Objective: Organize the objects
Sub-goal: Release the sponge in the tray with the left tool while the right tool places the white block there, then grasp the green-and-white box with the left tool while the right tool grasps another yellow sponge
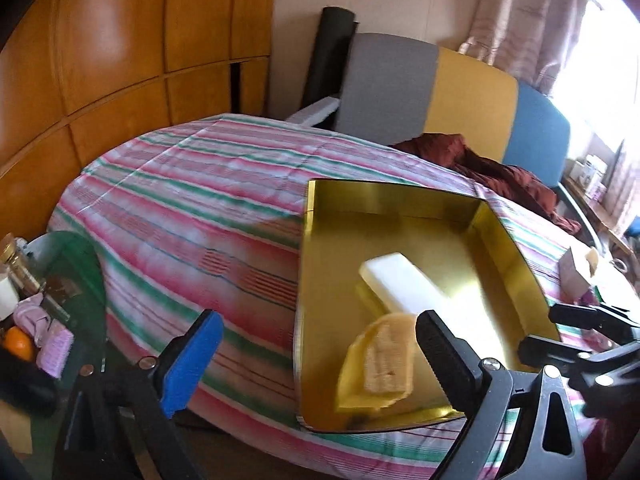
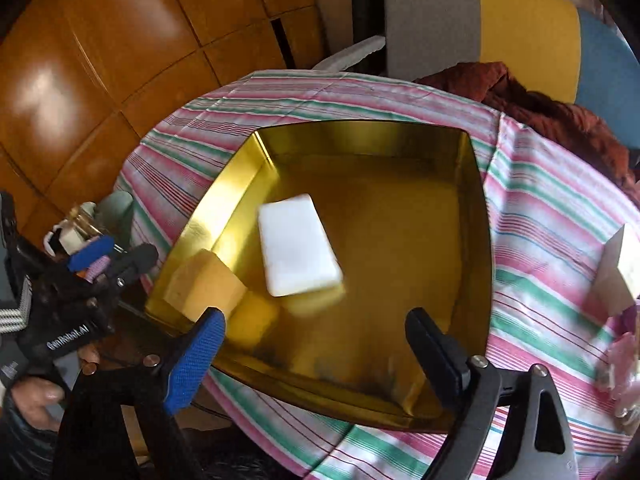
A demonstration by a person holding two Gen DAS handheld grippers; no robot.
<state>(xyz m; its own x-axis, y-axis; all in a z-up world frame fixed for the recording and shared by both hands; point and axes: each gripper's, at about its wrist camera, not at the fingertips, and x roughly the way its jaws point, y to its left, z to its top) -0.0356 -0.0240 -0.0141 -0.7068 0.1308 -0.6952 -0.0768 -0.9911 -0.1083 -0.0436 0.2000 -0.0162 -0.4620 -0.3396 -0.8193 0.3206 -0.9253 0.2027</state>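
Note:
A shiny gold tin box point(image 1: 508, 240) point(image 2: 476, 240) lies open on a striped bedspread point(image 1: 192, 208) point(image 2: 552, 208). Inside it lie a white rectangular block point(image 1: 404, 286) point(image 2: 298, 246) and a tan sponge-like block point(image 1: 386, 360) point(image 2: 204, 284) near the box's left front corner. My left gripper point(image 1: 320, 356) is open and empty, at the box's near left corner. My right gripper point(image 2: 320, 348) is open and empty, over the box's near edge. The right gripper's fingers point(image 1: 576, 332) show at the right of the left wrist view; the left gripper point(image 2: 116, 256) shows at the left of the right wrist view.
A small cream box point(image 1: 576, 268) point(image 2: 616, 276) stands on the bed right of the tin. A dark red cloth point(image 1: 500, 168) point(image 2: 552, 116) lies by the grey, yellow and blue headboard point(image 1: 468, 100). A glass side table point(image 1: 76, 264) at the left holds jars, an orange and pink items. A wooden wardrobe point(image 1: 120, 40) stands behind.

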